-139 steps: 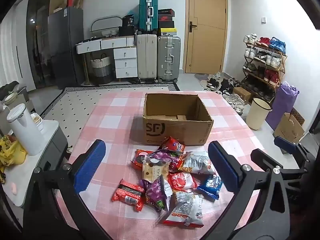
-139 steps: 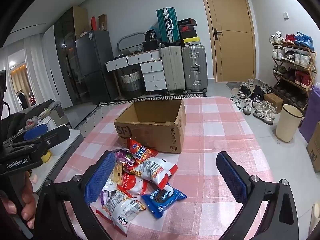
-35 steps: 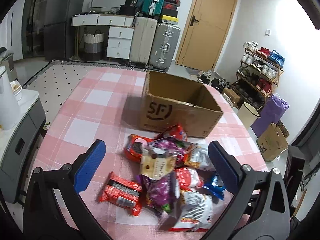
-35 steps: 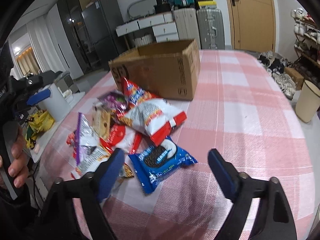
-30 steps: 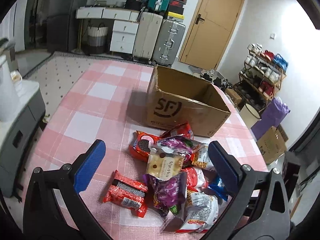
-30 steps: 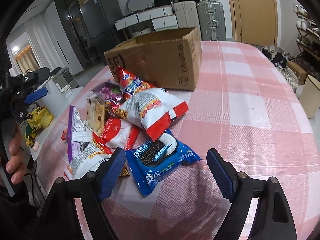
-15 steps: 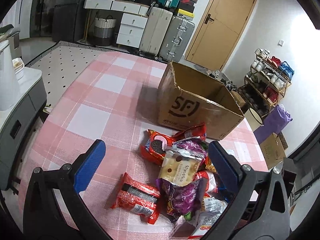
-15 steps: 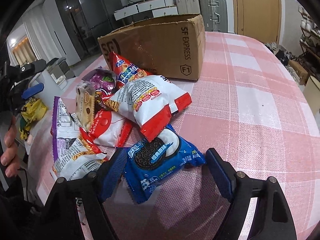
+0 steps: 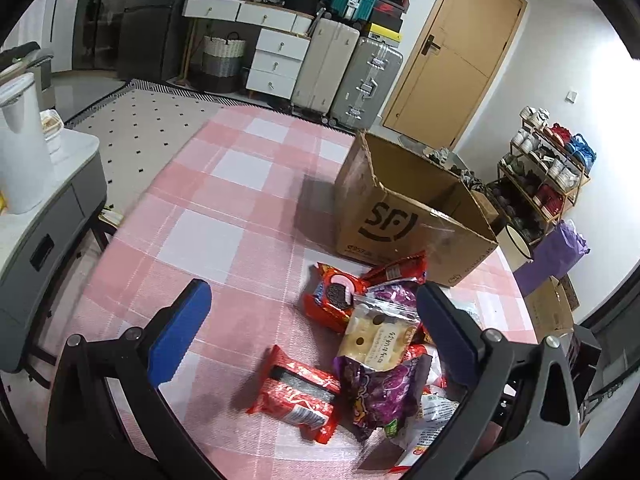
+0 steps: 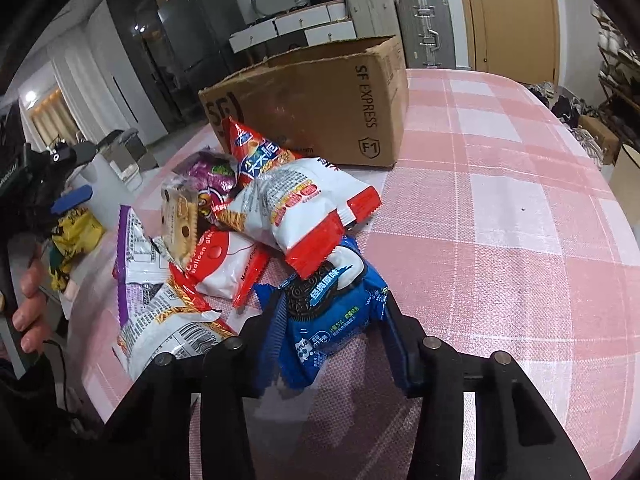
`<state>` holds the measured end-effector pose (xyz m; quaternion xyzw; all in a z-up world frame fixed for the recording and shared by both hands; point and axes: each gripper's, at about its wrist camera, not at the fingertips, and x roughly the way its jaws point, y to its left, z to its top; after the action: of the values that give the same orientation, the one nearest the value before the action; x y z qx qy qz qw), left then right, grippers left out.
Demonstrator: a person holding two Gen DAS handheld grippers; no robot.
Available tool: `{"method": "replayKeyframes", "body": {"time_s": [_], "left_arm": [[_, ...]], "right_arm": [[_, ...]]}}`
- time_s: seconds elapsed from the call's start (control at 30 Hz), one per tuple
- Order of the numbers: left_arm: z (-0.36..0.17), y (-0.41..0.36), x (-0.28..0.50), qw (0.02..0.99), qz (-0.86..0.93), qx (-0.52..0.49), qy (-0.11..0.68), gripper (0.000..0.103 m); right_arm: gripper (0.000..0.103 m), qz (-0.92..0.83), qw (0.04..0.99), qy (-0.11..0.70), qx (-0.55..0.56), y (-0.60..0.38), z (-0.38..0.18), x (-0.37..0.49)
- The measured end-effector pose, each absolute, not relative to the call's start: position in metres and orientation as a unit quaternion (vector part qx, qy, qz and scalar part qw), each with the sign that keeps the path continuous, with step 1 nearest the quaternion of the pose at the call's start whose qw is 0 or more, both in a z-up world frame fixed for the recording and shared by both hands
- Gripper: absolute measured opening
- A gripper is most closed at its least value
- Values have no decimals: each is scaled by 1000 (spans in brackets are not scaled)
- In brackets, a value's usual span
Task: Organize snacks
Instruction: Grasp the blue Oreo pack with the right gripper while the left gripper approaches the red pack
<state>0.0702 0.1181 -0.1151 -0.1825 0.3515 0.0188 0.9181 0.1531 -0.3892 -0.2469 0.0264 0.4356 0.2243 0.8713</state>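
Note:
A pile of snack packets lies on the pink checked tablecloth (image 9: pixel 224 208) in front of an open cardboard box (image 9: pixel 392 220). My right gripper (image 10: pixel 333 309) is low over the pile's near edge. Its jaws are closing, and the blue cookie packet (image 10: pixel 320 340) is crumpled between the pads. A white and red packet (image 10: pixel 300 204) overlaps its far end. My left gripper (image 9: pixel 311 293) is open above the pile's left side. A red packet (image 9: pixel 298 392), a purple packet (image 9: pixel 376 392) and a cracker packet (image 9: pixel 380 340) lie between its fingers.
The box (image 10: pixel 320 92) stands just behind the pile, top open. A grey side cabinet with a white jug (image 9: pixel 20 168) is left of the table. Suitcases (image 9: pixel 364 80), a door and a shoe rack (image 9: pixel 548 176) stand beyond. A hand (image 10: pixel 28 300) holds the left gripper.
My right gripper's jaws have closed in from wide apart onto the blue cookie packet. My left gripper has drifted left, so the pile now sits to the right in its view.

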Motion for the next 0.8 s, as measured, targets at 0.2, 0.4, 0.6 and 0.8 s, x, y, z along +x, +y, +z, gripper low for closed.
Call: {"method": "replayKeyframes", "body": {"time_s": [0.2,0.4,0.6,0.8], "left_arm": [[-112,123,63,918,25,-178,353,102],[-114,124,60,917,31,-173,359,102],[-112,122,55,919,36,-152,362,102],[-116,123,53,916,44,-141,374,102]], "right_arm": [[45,230,872,430,39,-393,-242,149],[45,235,874,424,41,-395,-237,145],[45,234,876,419,49,-400,-234,143],[45,233,880,409,54,-406,-226,140]]}}
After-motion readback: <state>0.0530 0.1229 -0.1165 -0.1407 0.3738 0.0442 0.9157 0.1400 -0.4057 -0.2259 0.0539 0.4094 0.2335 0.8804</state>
